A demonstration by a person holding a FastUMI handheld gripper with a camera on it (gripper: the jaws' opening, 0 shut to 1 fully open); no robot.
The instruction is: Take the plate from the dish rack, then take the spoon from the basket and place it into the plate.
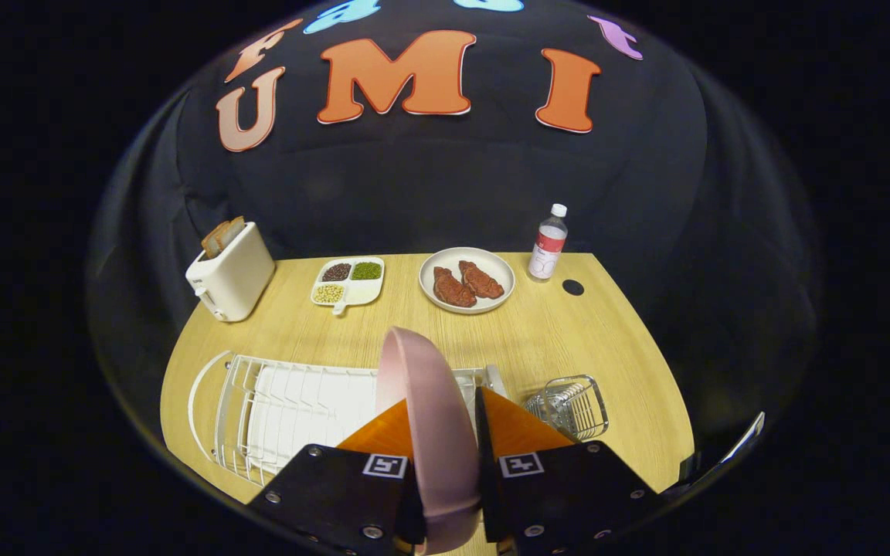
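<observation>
Rack [283, 409] stood left on the surface [568, 340]. Tool [445, 471] clenched the plate [426, 401] edge-on between both fingers, above the rack. Basket [572, 405] lay just right (spoon indiscernible), so the next move appeared rightward.

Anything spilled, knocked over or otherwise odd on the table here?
Nothing stands out. The gripper holds the pink plate on edge above the rack; the basket, toaster and bottle stand upright.
</observation>
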